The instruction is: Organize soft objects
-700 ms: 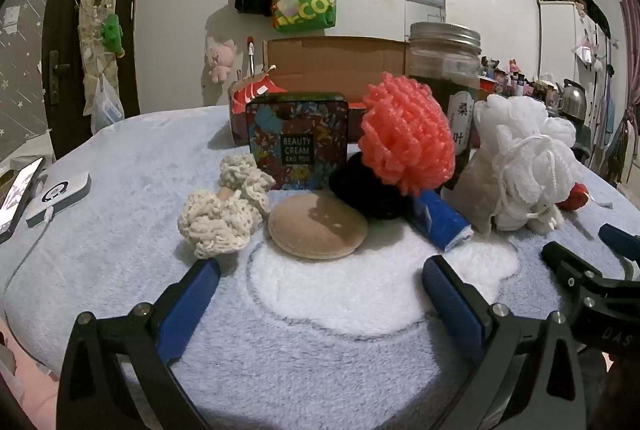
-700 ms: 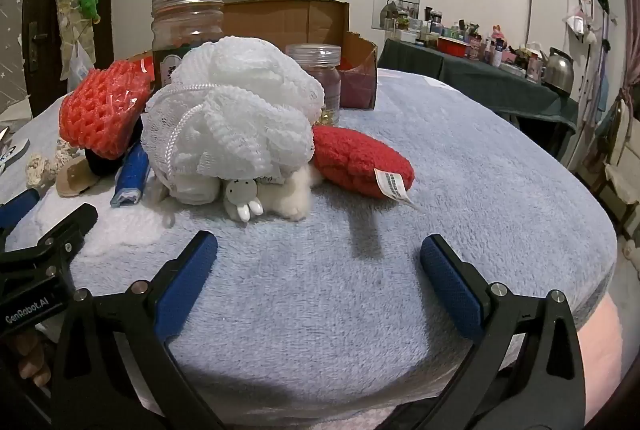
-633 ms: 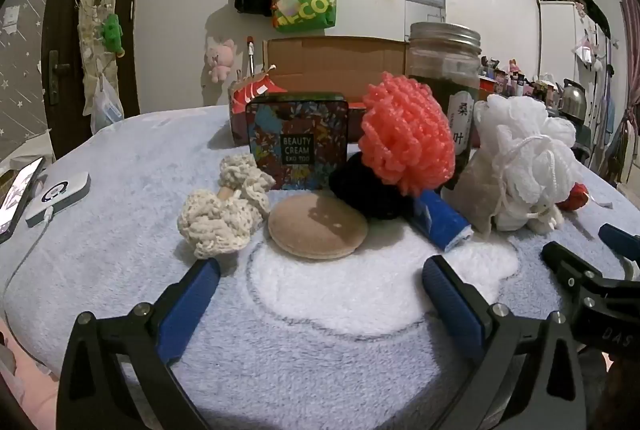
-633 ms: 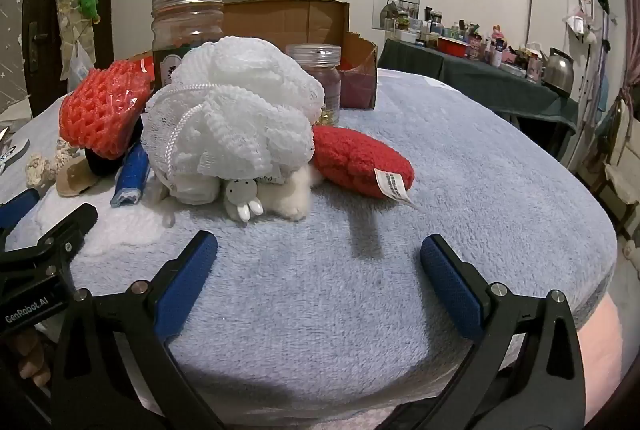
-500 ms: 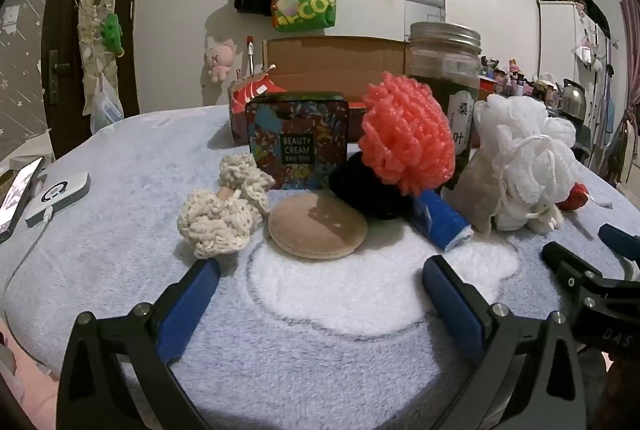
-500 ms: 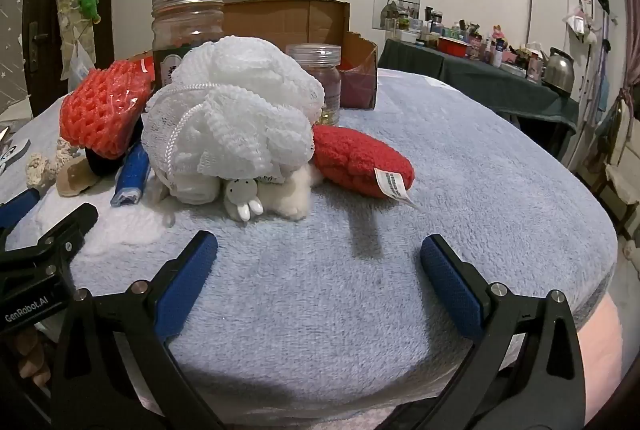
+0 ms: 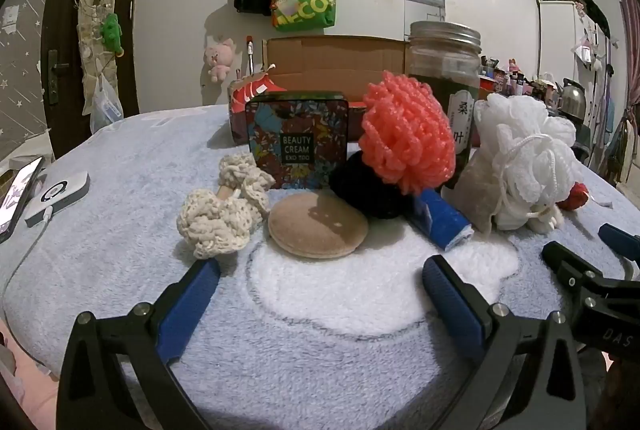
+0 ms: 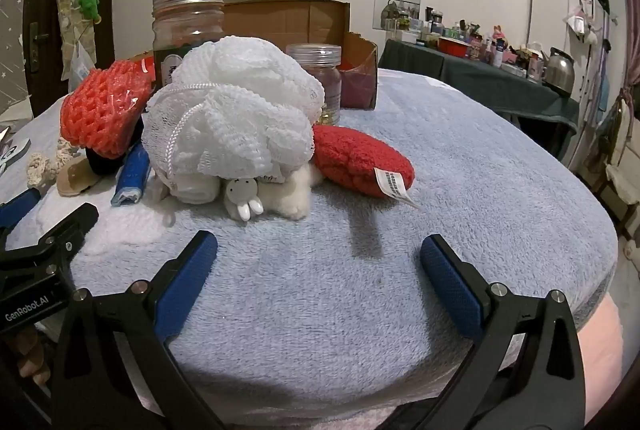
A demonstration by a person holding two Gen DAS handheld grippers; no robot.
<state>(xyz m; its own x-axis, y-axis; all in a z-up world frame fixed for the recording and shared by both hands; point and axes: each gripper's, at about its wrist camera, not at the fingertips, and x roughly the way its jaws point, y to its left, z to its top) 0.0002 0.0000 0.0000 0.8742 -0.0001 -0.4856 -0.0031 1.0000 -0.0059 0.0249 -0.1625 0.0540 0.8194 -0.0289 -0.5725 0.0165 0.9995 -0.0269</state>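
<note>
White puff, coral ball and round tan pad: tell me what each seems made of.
White puff: gathered nylon-type mesh, slightly shiny, with a cord loop.
Coral ball: looks like foam or plastic netting, open cells, matte.
Round tan pad: velvety fabric over soft padding, seamed edge; likely a powder puff.

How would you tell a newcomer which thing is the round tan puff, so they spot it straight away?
Start at the patterned tin marked BEAUTY CREAM, standing on the grey-blue blanket. Just in front of it lies the tan powder puff, flat on the blanket's white patch, between the cream crocheted scrunchie and the black ball. It alone is a smooth, flat disc; its neighbours are knobbly and bunched.
</note>
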